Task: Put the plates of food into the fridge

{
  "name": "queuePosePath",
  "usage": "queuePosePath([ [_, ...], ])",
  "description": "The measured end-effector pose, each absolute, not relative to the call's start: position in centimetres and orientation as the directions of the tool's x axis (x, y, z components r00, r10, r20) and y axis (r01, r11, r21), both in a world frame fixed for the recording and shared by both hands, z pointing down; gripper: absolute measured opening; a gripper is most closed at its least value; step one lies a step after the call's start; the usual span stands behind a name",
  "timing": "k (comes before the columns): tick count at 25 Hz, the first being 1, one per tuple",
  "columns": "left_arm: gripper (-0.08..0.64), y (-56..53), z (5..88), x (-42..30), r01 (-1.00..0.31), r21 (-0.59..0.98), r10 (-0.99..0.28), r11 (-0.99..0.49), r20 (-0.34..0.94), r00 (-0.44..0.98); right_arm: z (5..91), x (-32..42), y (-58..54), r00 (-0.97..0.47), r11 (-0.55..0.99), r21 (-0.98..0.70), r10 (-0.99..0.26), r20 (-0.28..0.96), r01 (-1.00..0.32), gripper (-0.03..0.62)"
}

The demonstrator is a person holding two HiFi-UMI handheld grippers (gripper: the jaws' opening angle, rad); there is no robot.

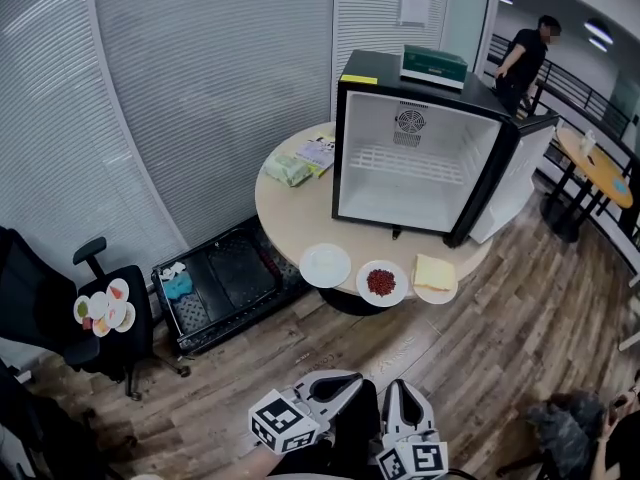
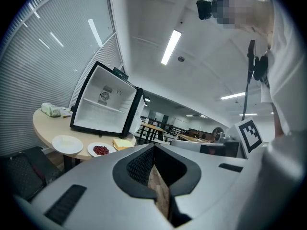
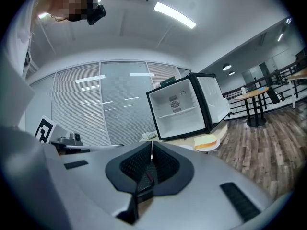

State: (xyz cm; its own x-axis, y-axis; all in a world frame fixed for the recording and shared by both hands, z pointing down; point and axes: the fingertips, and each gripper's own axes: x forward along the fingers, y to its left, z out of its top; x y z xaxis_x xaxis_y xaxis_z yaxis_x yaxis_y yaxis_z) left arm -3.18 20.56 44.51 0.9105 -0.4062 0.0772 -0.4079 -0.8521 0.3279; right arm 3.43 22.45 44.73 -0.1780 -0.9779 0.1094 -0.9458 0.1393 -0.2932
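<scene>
Since neither tool carries anything and both hang well apart from the table, the step in hand reads as the approach to a first pick. At far left a black office chair (image 1: pixel 45 303) bears a cluster of small plates (image 1: pixel 103 308) with coloured bits, and a black ribbed tray (image 1: pixel 230 280) lies on the wood-plank floor. Along the near edge of the smooth beige round table (image 1: pixel 285 208) sit a bare white plate (image 1: pixel 325 265), a plate of loose red pieces (image 1: pixel 381 282) and a plate with a pale yellow slab (image 1: pixel 434 273), all round, thin-rimmed and hard-looking. Behind them the black mini fridge (image 1: pixel 415 168) stands open, white inside with one wire shelf, its door swung right. Low down, the left gripper (image 1: pixel 348 380) is clenched on nothing and the right gripper (image 1: pixel 396 386) is likewise pinched closed and empty. To do this well, I judge the jaws should spread before reaching a rim, come in level at the table edge, bite the rim only, and carry flat so the red pieces do not roll.
</scene>
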Motion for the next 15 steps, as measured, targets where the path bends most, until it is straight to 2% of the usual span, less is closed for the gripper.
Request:
queuePosePath([
  [15,0.005,9.7,44.4,2.9,-0.447,0.298,-0.441,-0.844,0.090,0.893,44.2,10.7,10.7,-0.180,0.152,-0.298,-0.981,0.070,-0.942,0.009],
])
